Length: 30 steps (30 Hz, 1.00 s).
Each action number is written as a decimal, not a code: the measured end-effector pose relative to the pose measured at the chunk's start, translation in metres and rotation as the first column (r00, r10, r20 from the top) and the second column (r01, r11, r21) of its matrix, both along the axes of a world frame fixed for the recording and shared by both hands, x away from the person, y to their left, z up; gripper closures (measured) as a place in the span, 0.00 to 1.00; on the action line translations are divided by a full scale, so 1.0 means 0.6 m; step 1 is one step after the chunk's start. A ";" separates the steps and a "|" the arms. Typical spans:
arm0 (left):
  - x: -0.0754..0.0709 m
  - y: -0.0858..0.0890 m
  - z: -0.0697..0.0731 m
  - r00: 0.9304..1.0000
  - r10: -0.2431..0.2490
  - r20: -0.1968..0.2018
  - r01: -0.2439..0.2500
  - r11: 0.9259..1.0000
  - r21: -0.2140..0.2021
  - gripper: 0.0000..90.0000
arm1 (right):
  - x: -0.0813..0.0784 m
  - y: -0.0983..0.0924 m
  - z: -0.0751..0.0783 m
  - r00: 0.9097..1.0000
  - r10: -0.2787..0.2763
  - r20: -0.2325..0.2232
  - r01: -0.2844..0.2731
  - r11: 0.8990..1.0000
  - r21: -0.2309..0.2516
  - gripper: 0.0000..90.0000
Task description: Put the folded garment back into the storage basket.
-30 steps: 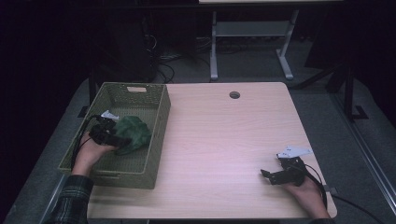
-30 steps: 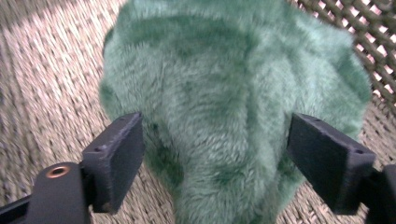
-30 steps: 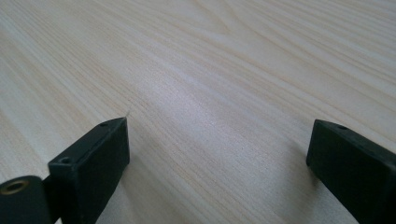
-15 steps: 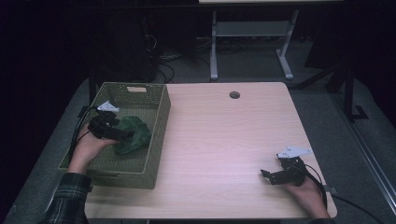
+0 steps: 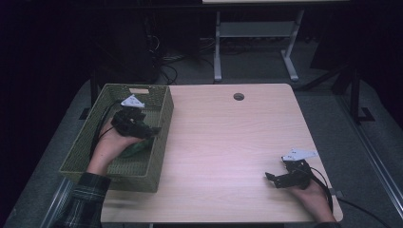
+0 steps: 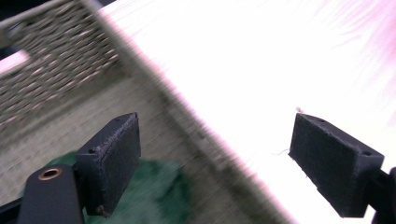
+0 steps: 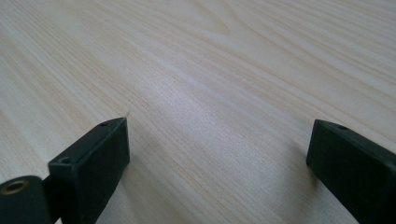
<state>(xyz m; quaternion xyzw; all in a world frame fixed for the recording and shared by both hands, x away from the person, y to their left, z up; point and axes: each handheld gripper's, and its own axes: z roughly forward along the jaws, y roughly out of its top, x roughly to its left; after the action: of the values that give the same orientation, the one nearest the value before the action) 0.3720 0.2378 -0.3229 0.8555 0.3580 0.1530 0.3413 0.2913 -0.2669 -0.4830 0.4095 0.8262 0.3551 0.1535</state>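
Observation:
A green woven basket point(image 5: 85, 147) stands on the left part of the table. A dark green soft thing point(image 5: 135, 148) lies inside it, partly under the hand. My left gripper point(image 5: 151, 130) hovers over the basket's right wall, open, jaws wide apart and holding nothing. In the left gripper view the green thing point(image 6: 159, 196) lies low between the pads, with the basket wall point(image 6: 56, 79) behind, and the left gripper point(image 6: 215, 163) is blurred by motion. My right gripper point(image 5: 272, 179) rests near the table's front right, open. In the right gripper view the right gripper point(image 7: 217, 163) has bare wood between its jaws.
The wooden table point(image 5: 223, 142) has a round cable hole point(image 5: 238, 96) near its far edge. Beyond the table are a metal stand's legs point(image 5: 256, 52) and cables on the dark floor. A cable point(image 5: 351, 204) trails from the right gripper off the table's corner.
My left gripper has let go of the green thing and has lifted toward the basket's right wall. The green thing now lies lower in the basket. The right gripper has stayed put.

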 end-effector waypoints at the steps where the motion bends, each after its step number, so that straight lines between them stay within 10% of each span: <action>1: -0.002 -0.009 0.002 1.000 -0.013 0.002 0.013 1.000 -0.004 0.18 | 0.000 0.000 0.000 1.000 0.000 0.000 0.000 1.000 0.000 0.06; 12: -0.021 -0.102 -0.001 0.996 -0.084 0.008 0.085 0.994 -0.064 0.18 | 0.000 0.000 0.000 1.000 -0.001 -0.001 0.001 1.000 0.001 0.06; 30: -0.058 -0.212 -0.073 0.992 -0.120 0.049 0.123 0.990 -0.064 0.18 | 0.000 0.000 0.000 1.000 -0.001 0.000 0.001 1.000 0.001 0.06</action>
<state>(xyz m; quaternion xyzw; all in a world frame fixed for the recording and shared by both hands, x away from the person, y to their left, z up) 0.3371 0.1105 -0.3666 0.8602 0.3022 0.1393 0.3864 0.2913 -0.2667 -0.4830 0.4100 0.8259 0.3553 0.1534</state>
